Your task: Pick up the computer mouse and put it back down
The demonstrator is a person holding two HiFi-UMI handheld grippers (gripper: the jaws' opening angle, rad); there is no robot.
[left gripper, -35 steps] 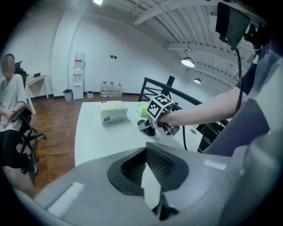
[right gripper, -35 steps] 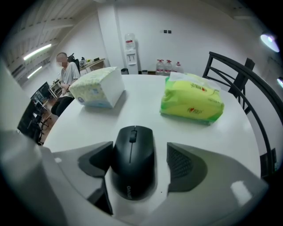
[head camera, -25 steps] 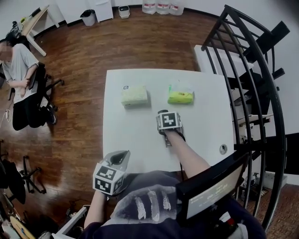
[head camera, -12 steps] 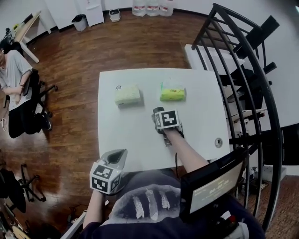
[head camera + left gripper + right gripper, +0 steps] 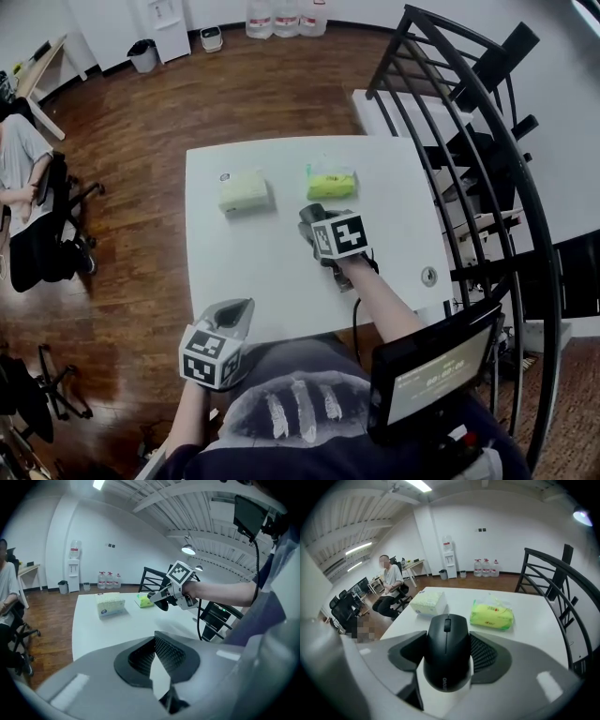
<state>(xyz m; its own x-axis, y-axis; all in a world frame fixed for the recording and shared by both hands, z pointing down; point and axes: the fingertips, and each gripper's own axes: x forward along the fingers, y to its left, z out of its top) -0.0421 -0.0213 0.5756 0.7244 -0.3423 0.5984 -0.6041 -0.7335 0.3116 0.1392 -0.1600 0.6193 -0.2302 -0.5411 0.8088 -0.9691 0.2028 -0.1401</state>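
Half-wide on the computer mouse [image 5: 446, 634] mid-frame, keep right gripper [image 5: 447, 660] clamped, lower level onto table [image 5: 244, 272]; leave closed left gripper [image 5: 157, 660] idle.

My right gripper [image 5: 447, 660] pinches the black computer mouse [image 5: 447, 644] by its sides, wheel up, above the white table [image 5: 529, 620].
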